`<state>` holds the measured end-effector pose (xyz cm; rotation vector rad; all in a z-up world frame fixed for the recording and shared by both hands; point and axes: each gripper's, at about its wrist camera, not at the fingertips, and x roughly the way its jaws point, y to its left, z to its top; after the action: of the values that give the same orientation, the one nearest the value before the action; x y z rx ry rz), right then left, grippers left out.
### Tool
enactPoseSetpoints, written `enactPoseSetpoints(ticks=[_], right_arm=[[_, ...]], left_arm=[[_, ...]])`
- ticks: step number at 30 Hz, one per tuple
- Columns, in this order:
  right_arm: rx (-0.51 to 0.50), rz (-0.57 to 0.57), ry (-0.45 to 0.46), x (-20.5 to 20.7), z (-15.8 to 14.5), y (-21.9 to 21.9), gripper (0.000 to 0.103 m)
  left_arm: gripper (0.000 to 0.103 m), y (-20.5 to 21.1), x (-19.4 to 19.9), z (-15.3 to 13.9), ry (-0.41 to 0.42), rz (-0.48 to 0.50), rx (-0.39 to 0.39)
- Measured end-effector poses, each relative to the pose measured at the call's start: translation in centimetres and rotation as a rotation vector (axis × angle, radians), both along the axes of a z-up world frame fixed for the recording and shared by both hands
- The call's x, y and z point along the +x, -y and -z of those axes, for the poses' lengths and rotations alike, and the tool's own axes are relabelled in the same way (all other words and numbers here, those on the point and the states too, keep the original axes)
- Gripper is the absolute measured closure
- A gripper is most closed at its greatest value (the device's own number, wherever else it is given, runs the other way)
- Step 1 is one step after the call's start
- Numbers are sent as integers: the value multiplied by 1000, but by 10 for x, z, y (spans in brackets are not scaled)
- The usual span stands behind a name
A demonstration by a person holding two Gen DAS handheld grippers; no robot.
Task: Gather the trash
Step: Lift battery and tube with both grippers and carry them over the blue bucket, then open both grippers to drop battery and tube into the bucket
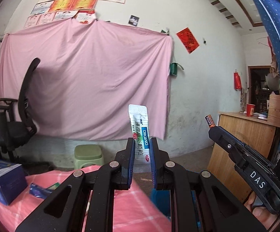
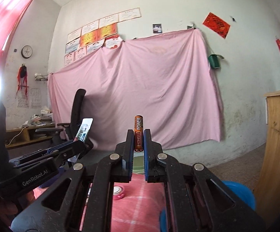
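My left gripper (image 1: 142, 141) is shut on a white medicine sachet (image 1: 140, 127) with blue and green print, which stands upright between the blue pads. My right gripper (image 2: 139, 133) is shut on an orange and black battery (image 2: 138, 129), also upright. In the left wrist view the right gripper (image 1: 214, 128) comes in from the right with the battery (image 1: 209, 120) at its tip. In the right wrist view the left gripper (image 2: 82, 142) comes in from the left with the sachet (image 2: 85, 129). Both are held high above a table with a pink checked cloth (image 1: 128, 206).
A blue box (image 1: 2, 179) and a blue wrapper (image 1: 37, 190) lie on the cloth at left. A pink tape roll (image 2: 118, 192) lies on the cloth. A blue bin (image 2: 238, 193) sits low right beside a wooden cabinet (image 2: 275, 145). A black office chair (image 1: 20, 116) and green stool (image 1: 88, 154) stand ahead.
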<state>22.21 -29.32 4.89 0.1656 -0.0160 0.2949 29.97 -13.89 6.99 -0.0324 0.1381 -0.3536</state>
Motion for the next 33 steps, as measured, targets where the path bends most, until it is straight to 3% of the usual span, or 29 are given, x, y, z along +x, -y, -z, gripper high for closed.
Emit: enactPoseSetpoints(ticks=[6, 13, 23, 33], right_arm=[[33, 87, -34, 5, 4, 40, 73], [62, 185, -133, 16, 24, 93, 73], [102, 245, -309, 36, 62, 130, 73], [97, 241, -450, 63, 89, 134, 73]], left_arm=[[91, 39, 14, 5, -8, 80, 11], [91, 87, 37, 21, -80, 157, 21], [90, 136, 75, 51, -279, 243, 53], [89, 154, 106, 80, -478, 243, 67]])
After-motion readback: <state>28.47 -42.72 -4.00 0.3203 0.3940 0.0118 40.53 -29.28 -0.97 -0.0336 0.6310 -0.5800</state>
